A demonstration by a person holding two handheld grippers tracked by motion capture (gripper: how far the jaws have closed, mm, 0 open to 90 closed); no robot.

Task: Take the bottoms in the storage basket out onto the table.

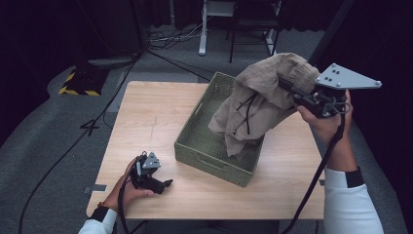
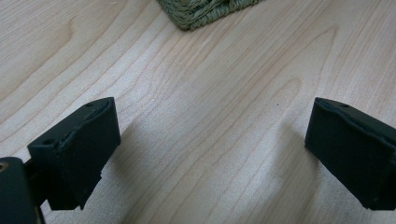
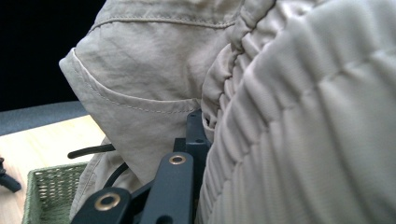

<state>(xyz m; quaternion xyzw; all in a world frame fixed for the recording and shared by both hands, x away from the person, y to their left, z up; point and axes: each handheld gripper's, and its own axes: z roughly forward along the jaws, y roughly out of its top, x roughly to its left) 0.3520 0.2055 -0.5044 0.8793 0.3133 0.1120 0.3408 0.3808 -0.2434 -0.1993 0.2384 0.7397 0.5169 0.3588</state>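
Note:
A beige garment (image 1: 258, 105) with an elastic waistband and a black drawstring hangs above a green woven basket (image 1: 195, 141), its lower end trailing into the basket. My right gripper (image 1: 288, 88) is shut on the waistband at the upper right, well above the table. In the right gripper view the bunched cloth (image 3: 303, 116) covers the jaws of my right gripper (image 3: 205, 128), and the basket (image 3: 46, 191) lies below at the left. My left gripper (image 1: 165, 184) rests on the wooden table (image 1: 146, 112) near the front left. Its jaws stand wide apart over bare wood (image 2: 210, 154), with a basket corner (image 2: 205, 11) just ahead.
The basket sits right of the table's middle, angled. Bare wood lies to its left and along the front edge. Cables (image 1: 97, 117) run over the grey floor at the left, beside a yellow-and-black striped base (image 1: 80, 83). Furniture legs (image 1: 202, 29) stand behind the table.

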